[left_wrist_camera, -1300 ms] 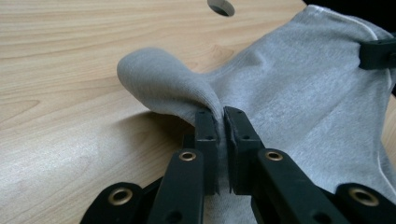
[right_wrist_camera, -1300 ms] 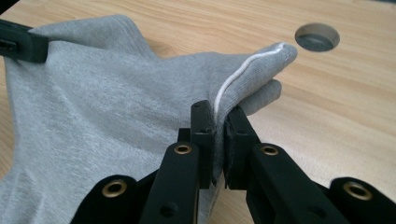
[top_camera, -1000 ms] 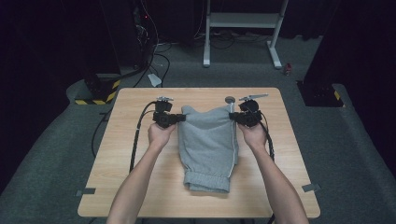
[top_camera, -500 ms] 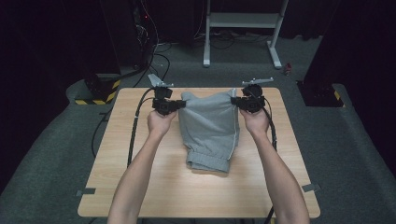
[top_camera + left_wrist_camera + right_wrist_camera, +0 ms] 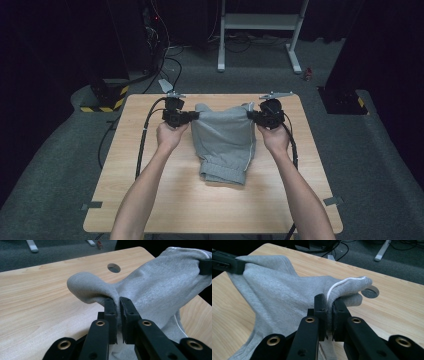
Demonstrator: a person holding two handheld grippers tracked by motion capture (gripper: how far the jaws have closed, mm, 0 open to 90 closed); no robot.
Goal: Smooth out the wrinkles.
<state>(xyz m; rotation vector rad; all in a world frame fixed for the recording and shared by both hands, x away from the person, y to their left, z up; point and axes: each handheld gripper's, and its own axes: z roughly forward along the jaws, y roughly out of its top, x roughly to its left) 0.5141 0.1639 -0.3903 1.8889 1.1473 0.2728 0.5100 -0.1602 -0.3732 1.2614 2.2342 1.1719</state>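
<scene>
Both grippers are shown clamped on the far edge of a grey garment (image 5: pixel 223 142). The left gripper (image 5: pixel 119 305) is pressed together on a bunched corner of the cloth, and the right gripper (image 5: pixel 329 303) is likewise pinched on the opposite corner, where a white stripe (image 5: pixel 342 283) runs over the fold. In the high view the left gripper (image 5: pixel 192 116) and the right gripper (image 5: pixel 250 115) are seen at the two upper corners, each held in a hand.

Hidden or unclear: the pads themselves are covered by cloth in both gripper views, the lower part of the garment is cut off there, and the forearms are cut off by the bottom edge of the high view. Whether the held edge is raised clear of the wooden table (image 5: pixel 150 200) cannot be told from above.

Orientation: the long axis of the garment is seen running from the far side of the table toward the person, with a ribbed hem (image 5: pixel 223 174) lying on the tabletop at the near end. The garment is placed at mid-table, between the two hands. A round hole (image 5: pixel 114 267) in the tabletop is seen beyond the held edge.
</scene>
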